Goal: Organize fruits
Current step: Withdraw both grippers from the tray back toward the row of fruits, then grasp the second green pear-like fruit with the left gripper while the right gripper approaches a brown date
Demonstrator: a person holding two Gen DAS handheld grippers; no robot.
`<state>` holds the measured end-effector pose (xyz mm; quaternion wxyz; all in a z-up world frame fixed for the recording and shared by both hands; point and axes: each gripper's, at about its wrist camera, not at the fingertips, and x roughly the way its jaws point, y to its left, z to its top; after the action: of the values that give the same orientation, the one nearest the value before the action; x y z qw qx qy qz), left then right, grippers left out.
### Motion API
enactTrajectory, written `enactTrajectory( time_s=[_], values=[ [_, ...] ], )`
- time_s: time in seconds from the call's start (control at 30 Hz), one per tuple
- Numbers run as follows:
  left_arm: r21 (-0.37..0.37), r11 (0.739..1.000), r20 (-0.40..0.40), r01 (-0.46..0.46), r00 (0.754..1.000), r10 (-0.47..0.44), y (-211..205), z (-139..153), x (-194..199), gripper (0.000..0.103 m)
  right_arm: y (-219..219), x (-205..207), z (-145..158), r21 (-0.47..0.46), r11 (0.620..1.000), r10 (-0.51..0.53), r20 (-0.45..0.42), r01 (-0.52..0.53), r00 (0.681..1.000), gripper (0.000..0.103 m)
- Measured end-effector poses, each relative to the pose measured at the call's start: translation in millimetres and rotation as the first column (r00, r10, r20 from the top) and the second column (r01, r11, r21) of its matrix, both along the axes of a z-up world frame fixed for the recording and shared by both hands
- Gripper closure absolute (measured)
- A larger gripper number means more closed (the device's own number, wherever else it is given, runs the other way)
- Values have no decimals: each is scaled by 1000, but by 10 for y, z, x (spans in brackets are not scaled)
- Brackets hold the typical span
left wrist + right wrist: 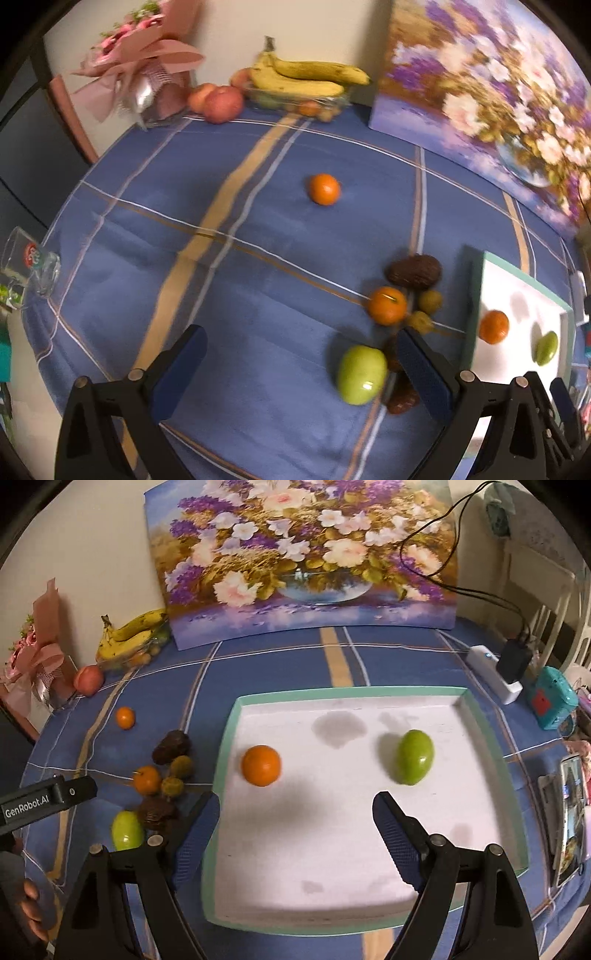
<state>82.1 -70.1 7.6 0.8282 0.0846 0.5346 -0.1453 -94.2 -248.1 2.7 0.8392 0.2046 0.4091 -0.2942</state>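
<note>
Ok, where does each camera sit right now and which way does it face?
Left wrist: on the left gripper, angled down over the blue tablecloth at loose fruit; its own open fingers show.
Right wrist: on the right gripper, over the white tray; open fingers and a hand show.
Shared: tray, its orange, bananas.

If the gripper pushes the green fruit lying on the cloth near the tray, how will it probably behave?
The green fruit looks smooth and glossy, so the pads may slip on it. Its rounded oval shape suggests it would roll or wobble sideways rather than slide, though the tablecloth might slow it. It seems firm, so it probably would not dent.
</note>
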Motion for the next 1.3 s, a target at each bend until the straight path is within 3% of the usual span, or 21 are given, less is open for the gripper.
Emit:
enactTrajectory(
  time_s=[0.33, 0.47, 0.63, 0.77, 0.9, 1.03, 1.23, 1.3],
  values=[
    [-51, 996, 9, -73, 997, 74, 381, 45, 238, 0, 241, 274, -24, 22, 996, 84, -3, -84, 996, 17],
    [-43, 996, -6, -84, 996, 84, 441, -10, 284, 0, 362, 379, -16, 13, 993, 114, 2, -114, 993, 17],
    [-93, 991, -51, -94, 995, 90, 465, -111, 330, 0, 403, 455, -37, 24, 995, 101, -4, -101, 995, 17],
    [-94, 994, -106, -61, 993, 50, 380, -261, 326, 0, 386, 494, -101, 42, 997, 73, -49, -71, 996, 9],
    [-148, 989, -153, -29, 988, 7, 293, -340, 275, 0, 332, 459, -122, 47, 998, 35, -78, -31, 996, 9],
    [-134, 991, -177, 1, 984, -25, 210, -385, 206, 2, 262, 402, -135, 65, 998, 1, -87, 5, 996, 9],
    [-164, 984, -220, 68, 970, -104, 60, -439, 85, 20, 190, 343, -98, 78, 996, -24, -79, 30, 997, 9],
    [-174, 980, -227, 101, 964, -140, -8, -446, 33, 32, 177, 335, -80, 80, 996, -29, -74, 35, 997, 9]
  ],
)
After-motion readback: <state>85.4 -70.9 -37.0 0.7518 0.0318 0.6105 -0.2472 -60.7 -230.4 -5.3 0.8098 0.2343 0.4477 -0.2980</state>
